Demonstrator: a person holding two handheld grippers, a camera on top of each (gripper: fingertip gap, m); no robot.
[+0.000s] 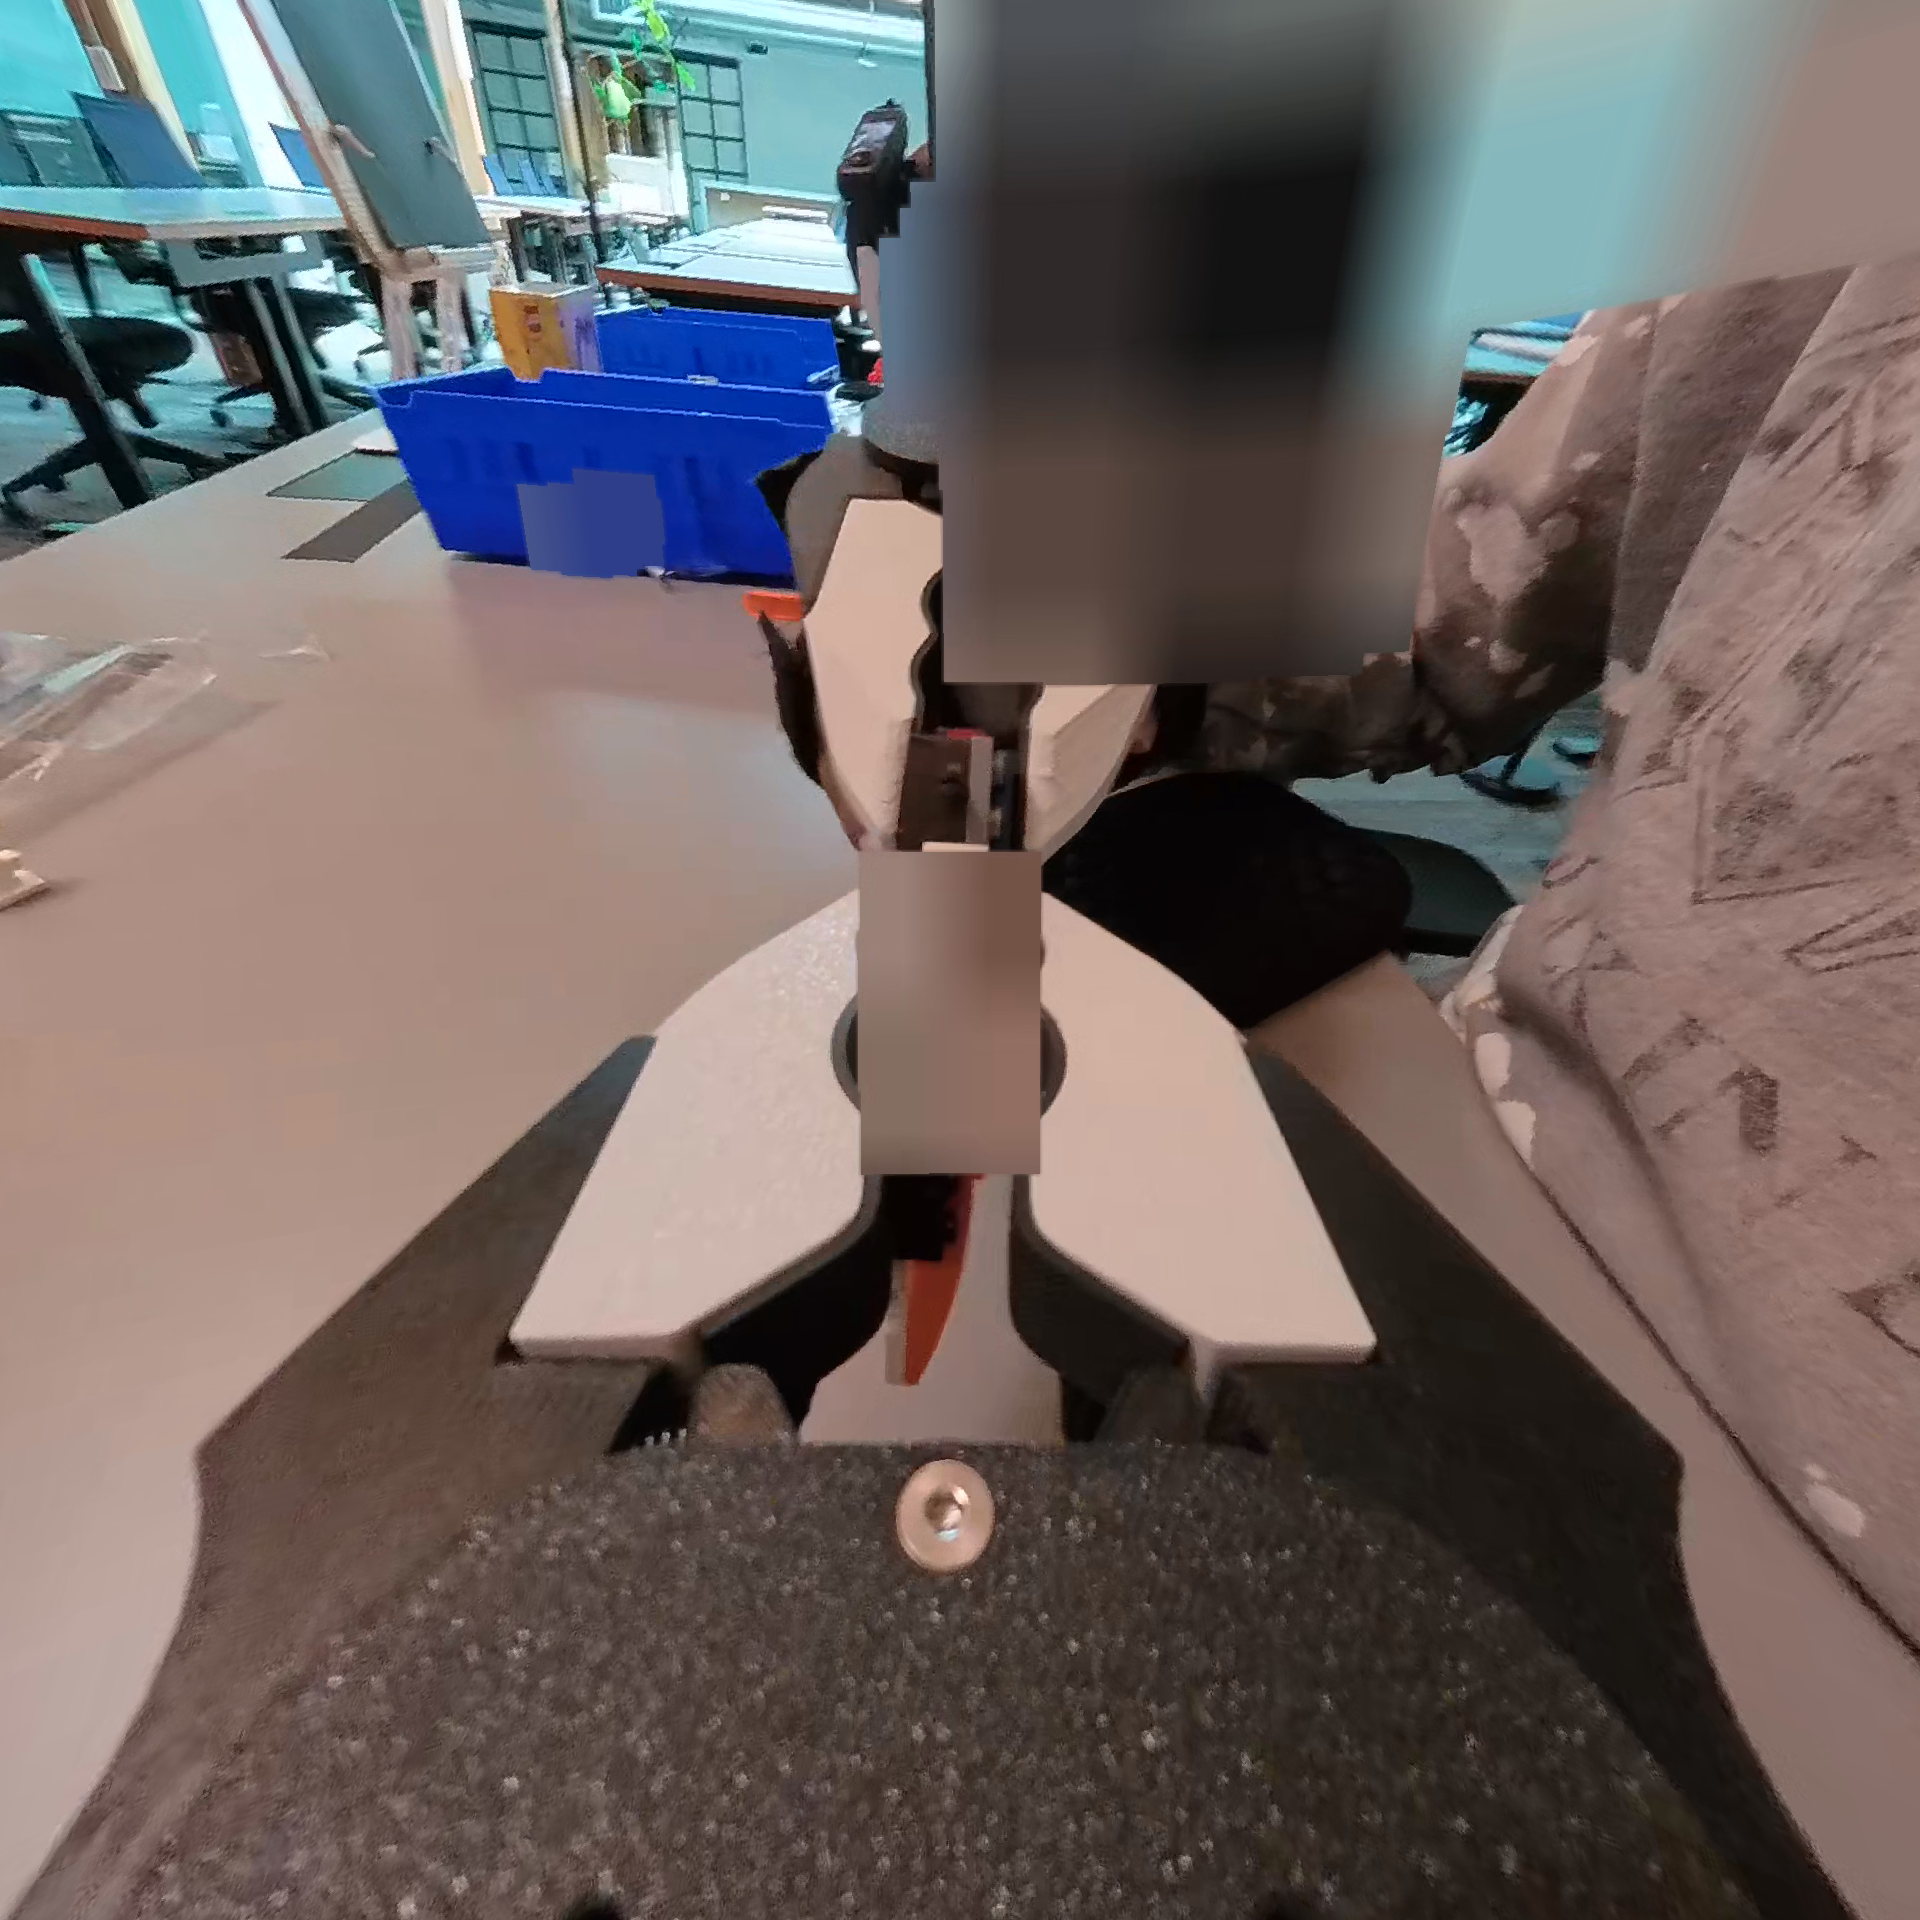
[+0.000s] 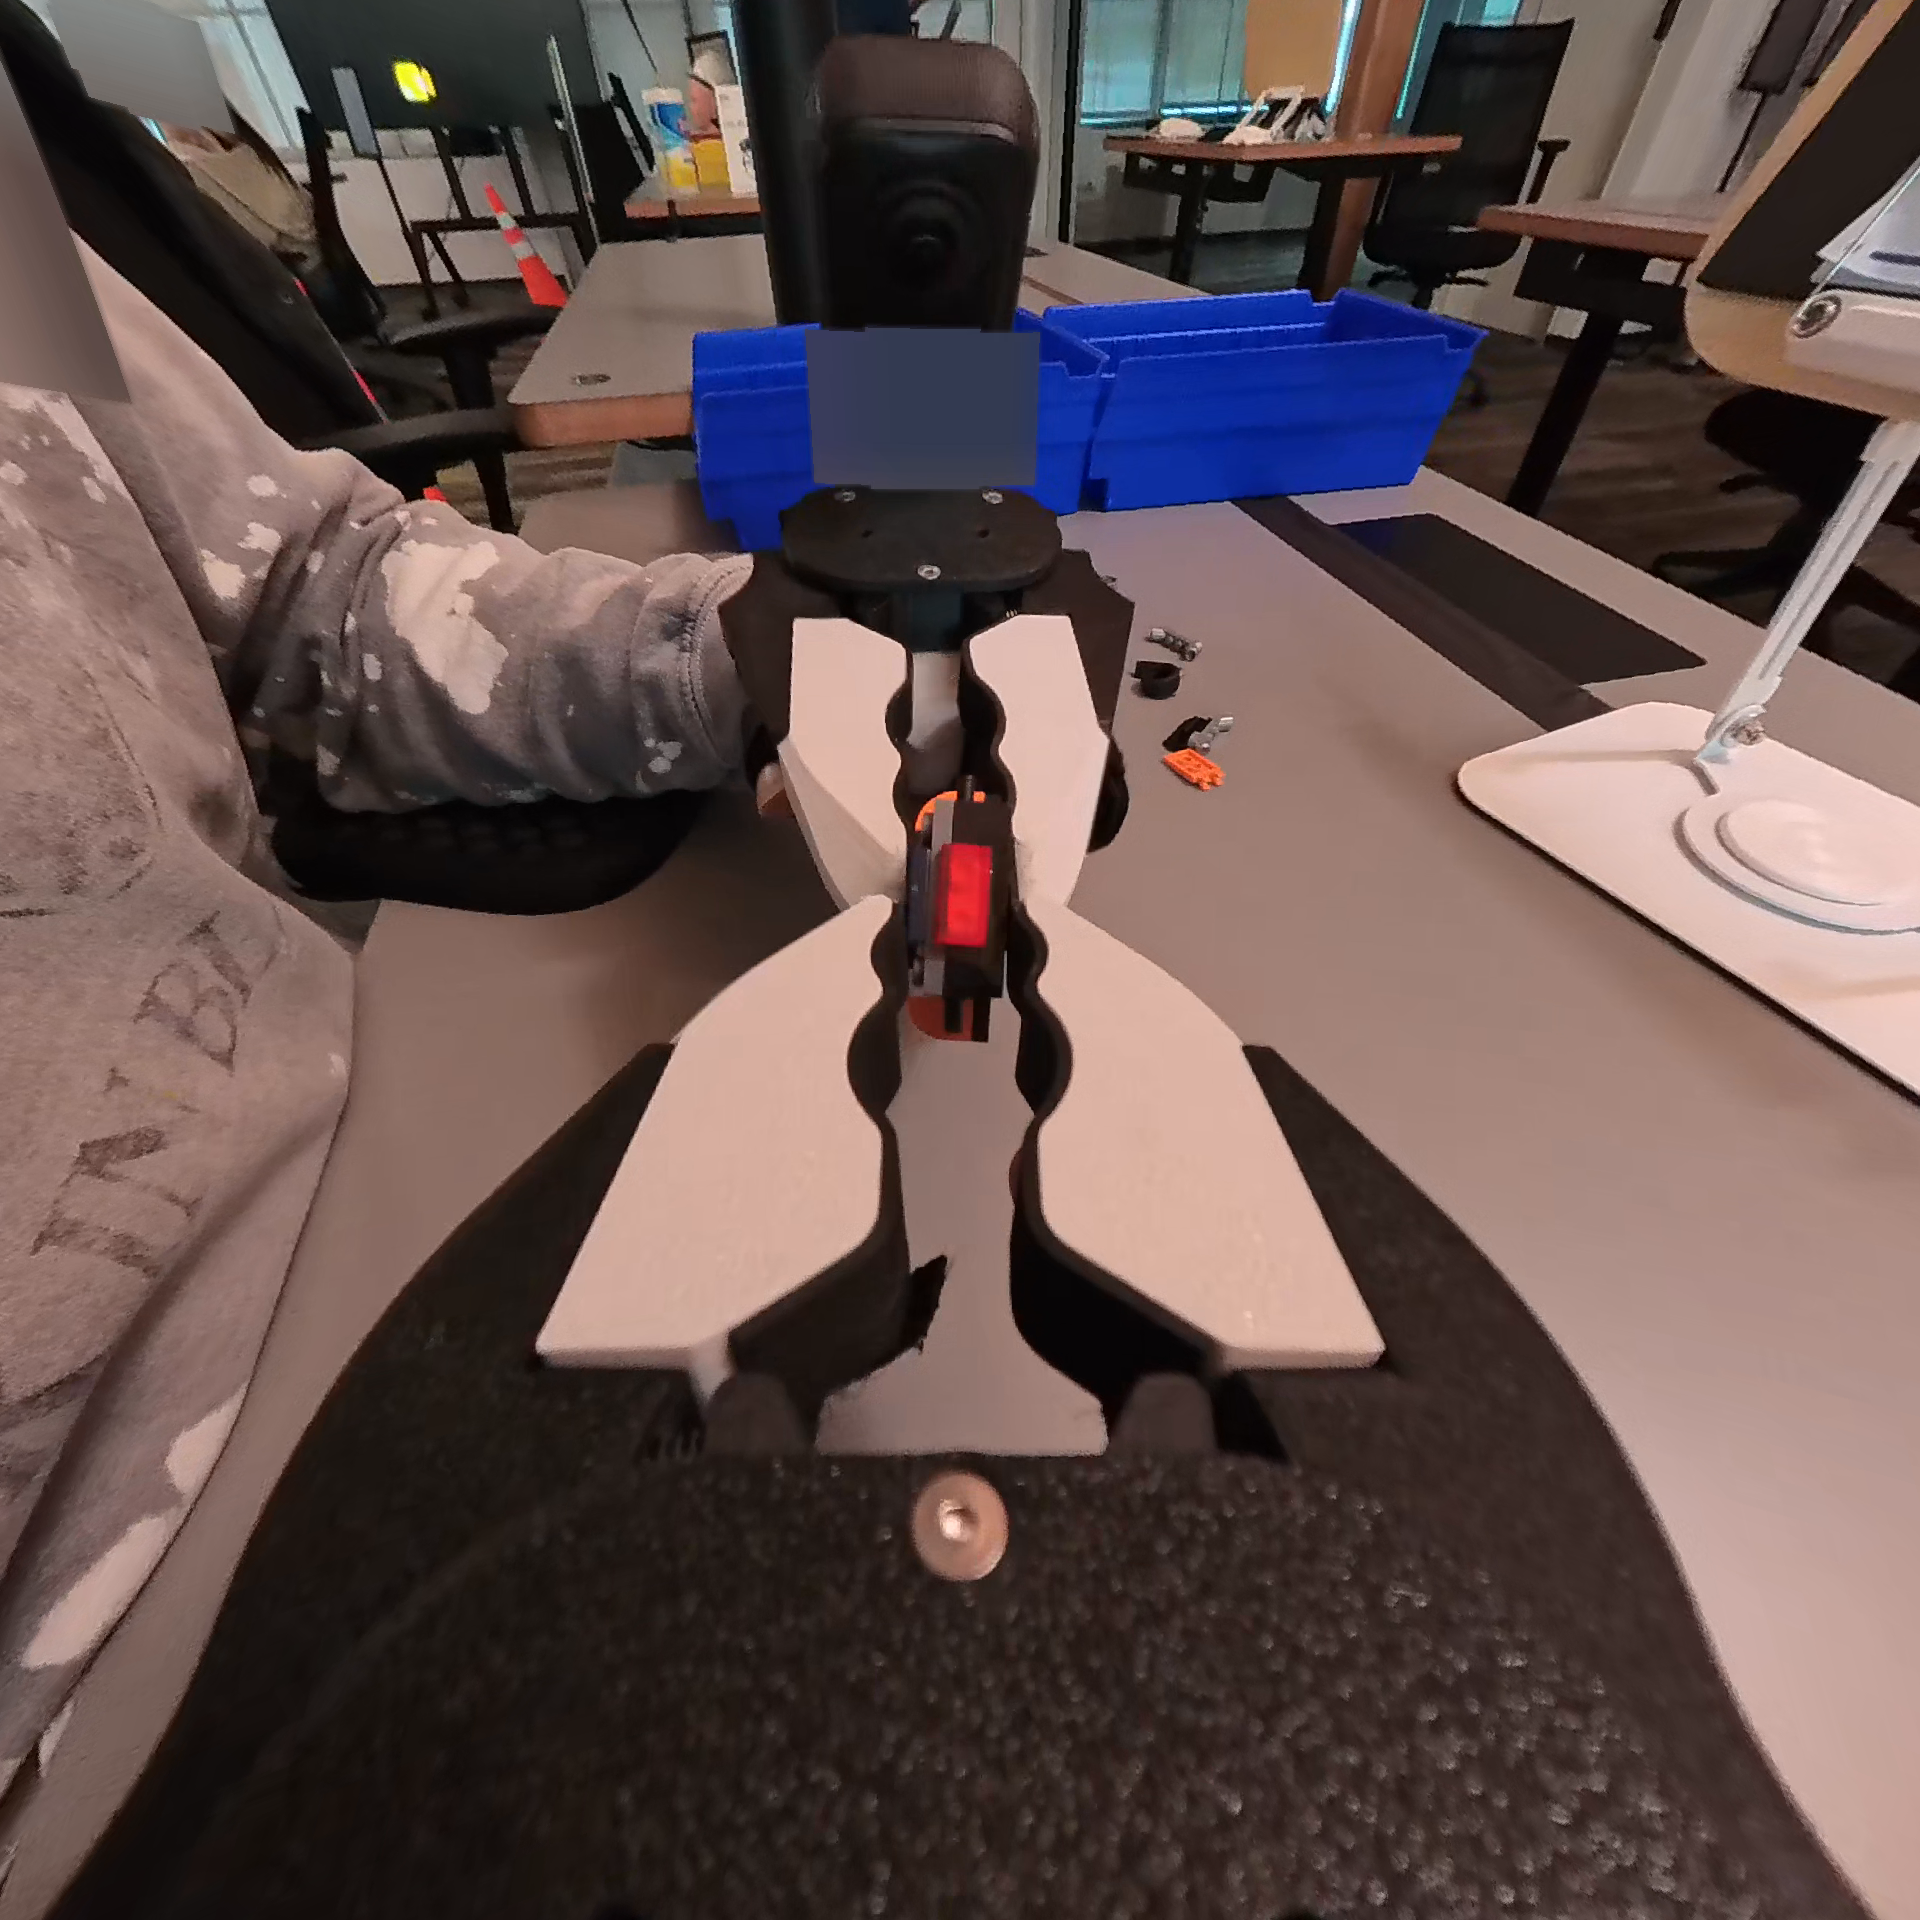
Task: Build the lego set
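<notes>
Tip to tip above a grey table point(image 2: 1351, 935) — left gripper point(image 2: 940, 831) and right gripper point(image 2: 951, 935), both clamped on one small lego assembly point(image 2: 961, 914).

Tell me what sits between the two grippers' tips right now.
Only the lego assembly, black and orange with a red brick, pinched from both ends by the jaws; the right wrist view shows it.

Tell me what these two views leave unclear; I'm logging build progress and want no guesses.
- Lego assembly, left wrist view: a mosaic patch hides where both grippers meet; only an orange sliver shows.
- Its far side, right wrist view: hidden by the left gripper.
- Right gripper contact: pads hidden by the bricks.
- Loose pieces on the table: too small to identify.
- Blue bins: contents hidden by walls.
</notes>
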